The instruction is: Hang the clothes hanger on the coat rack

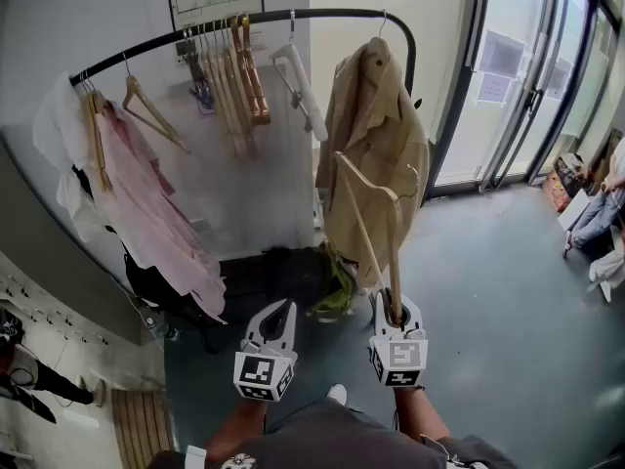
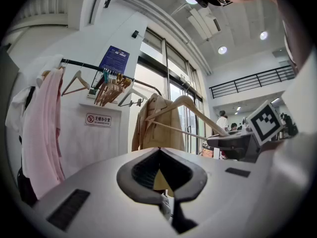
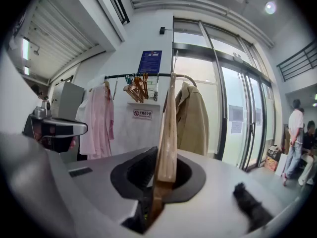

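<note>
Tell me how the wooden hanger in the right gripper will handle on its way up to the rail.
Likely stiff: the wooden hanger keeps its straight bars though the right gripper clamps only one end. Probably light, but held that far off-centre it may pivot or swing in the jaws. Its smooth wood could also slip as it nears the rail.

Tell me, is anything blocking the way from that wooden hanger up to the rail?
Nothing visible blocks it. The wooden hanger, held in the right tongs, is in front of the beige jacket; the rail left of that jacket is bare.
</note>
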